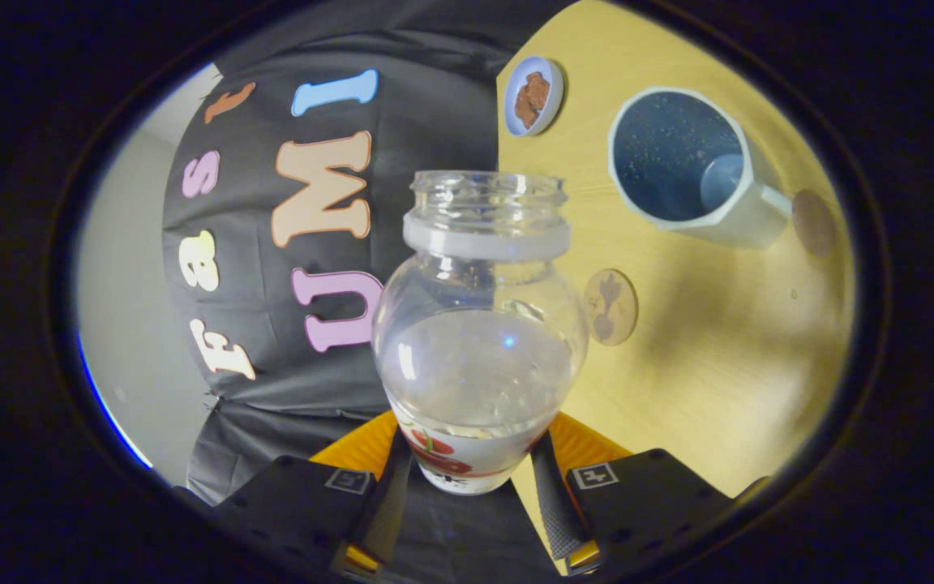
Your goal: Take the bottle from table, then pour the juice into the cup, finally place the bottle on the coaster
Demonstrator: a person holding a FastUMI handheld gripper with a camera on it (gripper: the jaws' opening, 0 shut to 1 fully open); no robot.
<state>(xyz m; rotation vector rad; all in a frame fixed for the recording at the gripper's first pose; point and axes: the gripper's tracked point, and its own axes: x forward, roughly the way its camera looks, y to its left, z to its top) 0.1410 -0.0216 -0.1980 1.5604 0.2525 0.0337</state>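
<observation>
A clear glass bottle (479, 332) with a wide open mouth and a fruit label near its base sits between my two fingers, and my gripper (473, 478) is shut on its lower part. The view is rolled sideways, so the bottle is tipped over the wooden table (718, 365). Clear liquid pools in its belly. Beyond the bottle's mouth and to one side stands a white cup (690, 166) with a dark blue speckled inside. A round wooden coaster (610, 307) with a dark figure lies on the table just beside the bottle's body.
A small blue-rimmed dish (533, 96) holding something brown rests near the table's edge beyond the cup. A second brown disc (813, 222) lies behind the cup. The black cloth wall hangs past the table's edge.
</observation>
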